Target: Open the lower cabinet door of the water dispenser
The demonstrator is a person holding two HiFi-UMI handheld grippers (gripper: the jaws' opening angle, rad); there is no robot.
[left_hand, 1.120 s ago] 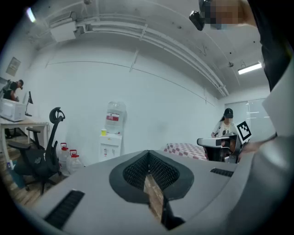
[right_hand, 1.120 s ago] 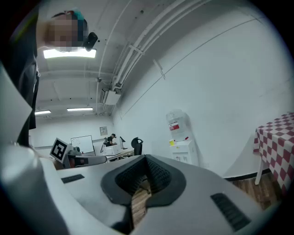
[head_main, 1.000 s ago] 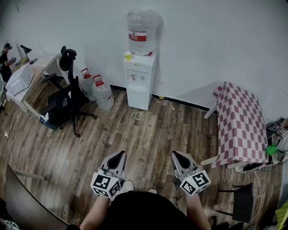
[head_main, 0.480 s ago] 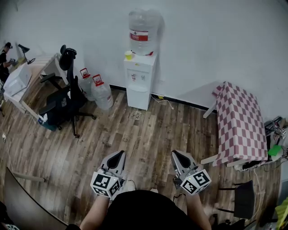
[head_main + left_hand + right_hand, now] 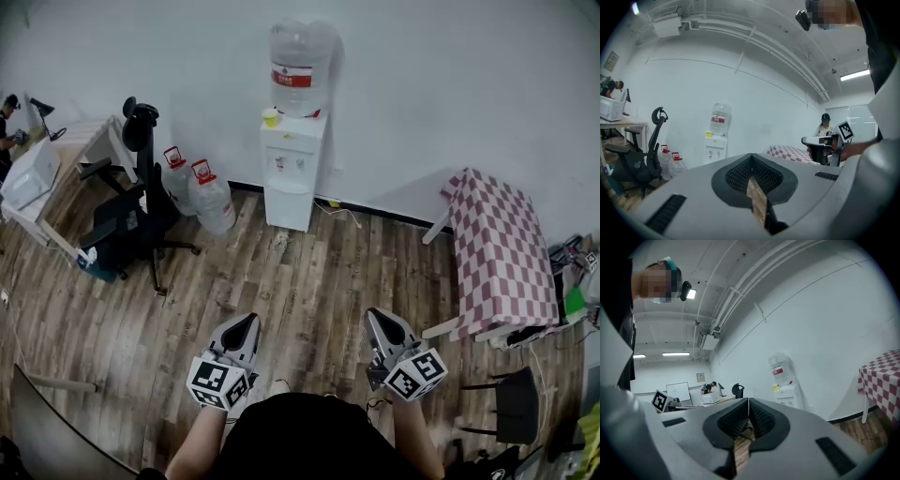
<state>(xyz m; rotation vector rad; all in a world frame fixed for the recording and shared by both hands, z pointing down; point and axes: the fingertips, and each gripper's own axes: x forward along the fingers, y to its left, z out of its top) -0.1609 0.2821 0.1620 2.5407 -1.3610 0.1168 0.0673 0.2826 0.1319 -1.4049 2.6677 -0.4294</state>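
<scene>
— What were the two tools doing?
— The left hand-held gripper [image 5: 247,323] and the right hand-held gripper [image 5: 379,319] sat low in the frame, both pressed together with nothing between the jaws. The right one had drifted slightly toward the right edge.

— And the target?
— The water dispenser [image 5: 294,164] stood at upper centre against the wall, well apart from both across the wooden floor [image 5: 309,272]. Its lower cabinet door [image 5: 289,202] looked shut, though too small to be sure. The approach seemed barely begun.

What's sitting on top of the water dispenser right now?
A large clear bottle with a red label stands on the dispenser, a small yellow cup beside it. The bottle's neck is hidden.
</scene>
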